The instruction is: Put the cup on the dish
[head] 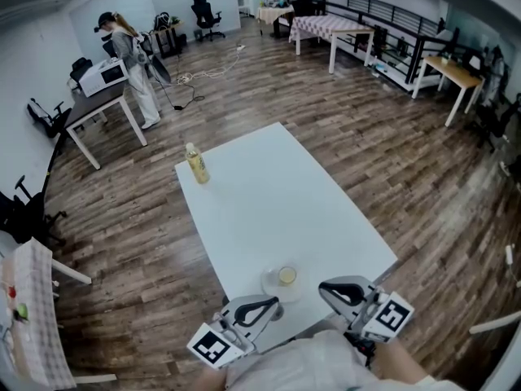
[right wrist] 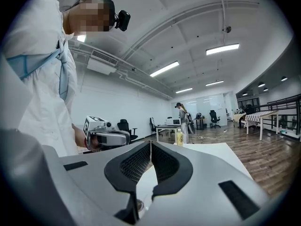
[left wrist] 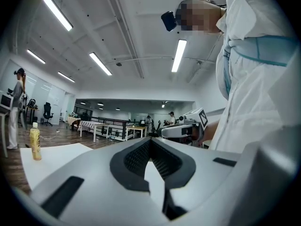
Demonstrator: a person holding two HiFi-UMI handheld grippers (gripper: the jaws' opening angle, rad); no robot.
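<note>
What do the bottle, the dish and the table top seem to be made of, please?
Bottle: probably clear plastic, since yellowish liquid shows through its wall.
Dish: maybe glass or glazed ceramic; it looks pale and smooth, but it is too small to tell.
Table top: smooth matte white board, perhaps laminate; the colour is even, with no grain.

from up here i see the white counter (head: 277, 194) on a wooden floor (head: 391, 161). the cup (head: 286, 276) sits on the dish (head: 269, 284) close to the counter's near edge. my left tongs (head: 275, 304) and right tongs (head: 325, 288) hover just beside the dish, one on each side, neither touching it. a yellow bottle (head: 196, 164) stands upright at the far left corner. a person (head: 134, 68) stands in the back.
</note>
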